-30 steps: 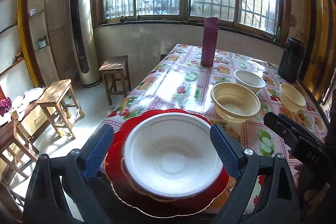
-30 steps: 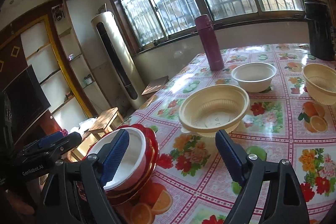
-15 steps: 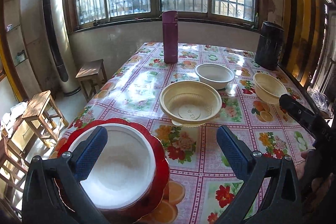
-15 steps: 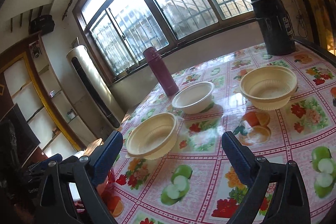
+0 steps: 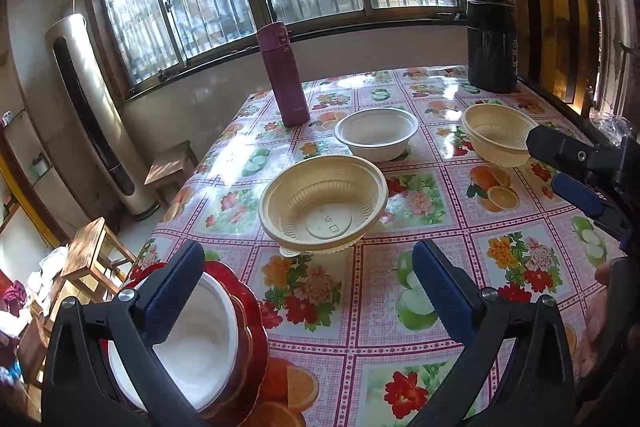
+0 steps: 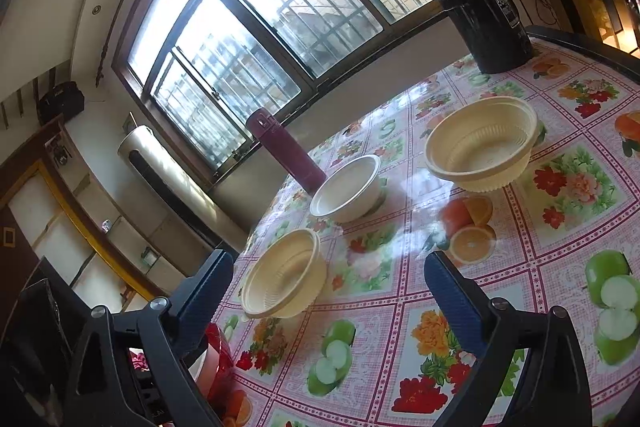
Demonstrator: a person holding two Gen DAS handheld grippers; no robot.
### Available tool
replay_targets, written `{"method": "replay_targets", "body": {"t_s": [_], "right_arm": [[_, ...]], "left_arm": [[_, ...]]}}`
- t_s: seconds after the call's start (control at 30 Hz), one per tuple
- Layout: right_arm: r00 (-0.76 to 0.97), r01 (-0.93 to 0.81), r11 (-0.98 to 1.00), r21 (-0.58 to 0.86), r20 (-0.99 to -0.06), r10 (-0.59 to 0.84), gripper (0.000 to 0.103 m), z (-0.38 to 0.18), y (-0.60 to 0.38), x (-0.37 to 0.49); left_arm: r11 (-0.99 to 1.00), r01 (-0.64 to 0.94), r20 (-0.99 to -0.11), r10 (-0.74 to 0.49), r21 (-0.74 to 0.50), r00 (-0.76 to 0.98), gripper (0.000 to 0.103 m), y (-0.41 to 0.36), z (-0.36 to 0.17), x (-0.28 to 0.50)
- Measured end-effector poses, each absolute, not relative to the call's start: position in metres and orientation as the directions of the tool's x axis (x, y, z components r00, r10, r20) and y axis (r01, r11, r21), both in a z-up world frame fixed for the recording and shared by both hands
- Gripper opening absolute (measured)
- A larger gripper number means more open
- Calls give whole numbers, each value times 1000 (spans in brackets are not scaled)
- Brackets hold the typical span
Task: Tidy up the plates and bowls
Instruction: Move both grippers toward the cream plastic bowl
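A white bowl [image 5: 196, 347] sits on a red plate [image 5: 256, 343] at the table's near left corner. A cream bowl [image 5: 324, 203] stands mid-table, a white bowl [image 5: 376, 137] behind it, another cream bowl [image 5: 496, 139] to the right. My left gripper [image 5: 308, 291] is open and empty, above the table in front of the near cream bowl. My right gripper [image 6: 328, 287] is open and empty, tilted, with the near cream bowl [image 6: 284, 275] ahead, the white bowl [image 6: 348, 193] and far cream bowl [image 6: 480, 145] beyond. The right gripper also shows in the left wrist view [image 5: 576, 175].
A purple flask [image 5: 286, 75] and a black kettle [image 5: 492, 47] stand at the table's far edge by the window. The flowered tablecloth [image 5: 420, 203] covers the table. Wooden stools [image 5: 96, 259] and a tall air conditioner [image 5: 92, 115] stand on the left.
Both grippers have swung right and up, away from the red plate stack. The cream and white bowls now fill the views; the right gripper has tilted.
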State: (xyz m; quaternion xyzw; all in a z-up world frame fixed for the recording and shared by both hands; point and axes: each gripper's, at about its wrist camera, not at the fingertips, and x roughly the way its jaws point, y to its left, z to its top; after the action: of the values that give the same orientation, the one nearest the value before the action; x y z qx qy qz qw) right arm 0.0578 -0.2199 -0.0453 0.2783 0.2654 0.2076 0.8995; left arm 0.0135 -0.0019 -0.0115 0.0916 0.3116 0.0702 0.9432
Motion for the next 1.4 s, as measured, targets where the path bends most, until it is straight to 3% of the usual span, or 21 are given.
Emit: {"method": "replay_targets", "body": {"t_s": [1.4], "right_arm": [[748, -212, 760, 614, -399, 530, 98, -55, -208, 63]], "left_arm": [[979, -47, -626, 163, 198, 763, 103, -6, -25, 32]]}}
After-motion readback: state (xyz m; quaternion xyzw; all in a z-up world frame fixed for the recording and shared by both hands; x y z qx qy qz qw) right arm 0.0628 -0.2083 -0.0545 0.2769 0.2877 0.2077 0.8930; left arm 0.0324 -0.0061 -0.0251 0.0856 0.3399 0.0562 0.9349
